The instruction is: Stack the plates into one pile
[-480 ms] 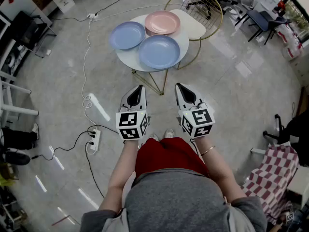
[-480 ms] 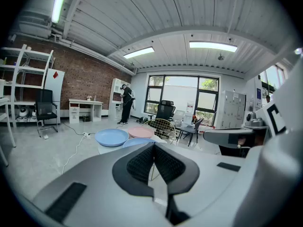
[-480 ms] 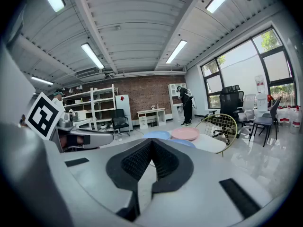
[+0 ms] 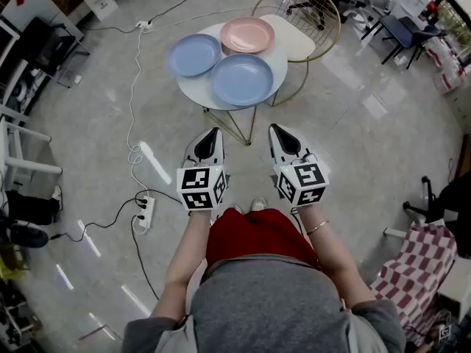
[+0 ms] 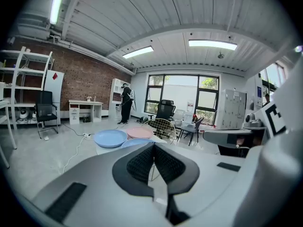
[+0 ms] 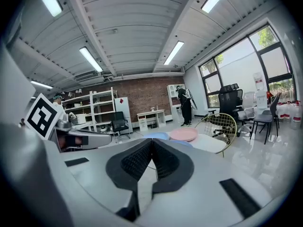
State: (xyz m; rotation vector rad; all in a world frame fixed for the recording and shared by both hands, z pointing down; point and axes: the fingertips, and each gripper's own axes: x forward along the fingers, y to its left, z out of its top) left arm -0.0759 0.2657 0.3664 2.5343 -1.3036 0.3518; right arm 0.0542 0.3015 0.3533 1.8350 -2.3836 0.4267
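Jaws clenched on both, nothing grasped: left gripper (image 4: 212,134) and right gripper (image 4: 274,131) held side by side, short of round table (image 4: 193,88). Plates laid unstacked well beyond tips: left blue plate (image 4: 193,54), pink plate (image 4: 248,34) farthest, near blue plate (image 4: 243,79).

The pink plate (image 4: 248,34), the left blue plate (image 4: 193,54) and the near blue plate (image 4: 242,79), all 3, look like smooth matt plastic. The table (image 4: 194,88) has a smooth white top on thin brass-coloured metal legs, and the grey floor (image 4: 368,145) is polished and glossy. The left gripper (image 4: 212,134) and right gripper (image 4: 274,129) have matt white plastic shells and black ribbed pads (image 5: 140,163).
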